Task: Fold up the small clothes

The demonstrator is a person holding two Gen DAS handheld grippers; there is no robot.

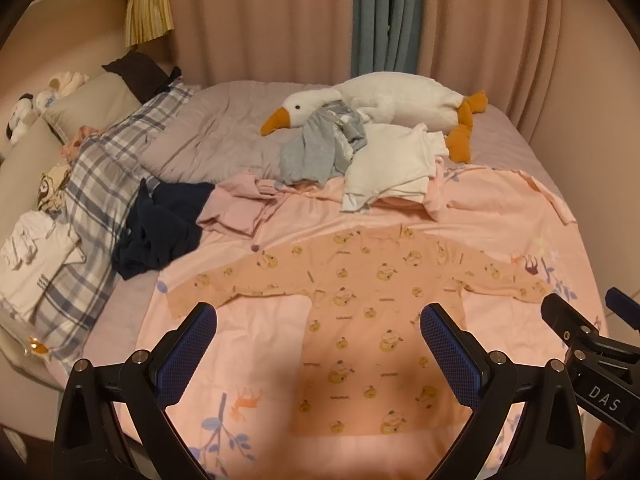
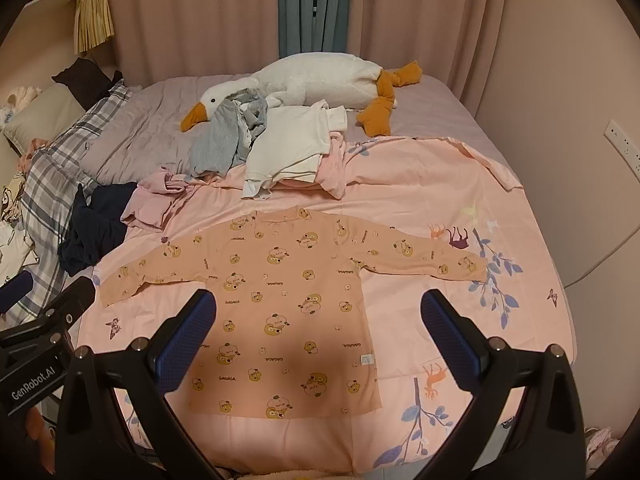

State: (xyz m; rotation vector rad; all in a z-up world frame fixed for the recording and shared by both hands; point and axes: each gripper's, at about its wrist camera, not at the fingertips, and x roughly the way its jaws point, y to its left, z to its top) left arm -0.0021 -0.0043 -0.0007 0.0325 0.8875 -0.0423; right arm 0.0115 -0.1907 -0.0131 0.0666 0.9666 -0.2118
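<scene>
A small peach long-sleeved shirt [image 1: 372, 320] [image 2: 280, 308] printed with cartoon animals lies flat on the pink bedsheet [image 1: 500, 216] [image 2: 420, 200], both sleeves spread sideways. My left gripper [image 1: 320, 330] hovers open above the shirt's lower left part, nothing between its blue pads [image 1: 188, 356]. My right gripper [image 2: 320, 320] also stands open, above the shirt's lower right side, holding nothing. Each gripper's body shows at the edge of the other's view.
Beyond the shirt lie a white garment [image 1: 394, 160] [image 2: 292, 144], grey clothes [image 1: 316, 148] [image 2: 228, 140], a pink garment [image 1: 236, 204] and a dark navy one [image 1: 164, 224] [image 2: 96, 224]. A plush goose [image 1: 384, 100] [image 2: 304, 80] rests near the curtains. Plaid bedding [image 1: 100, 184] and pillows lie at left.
</scene>
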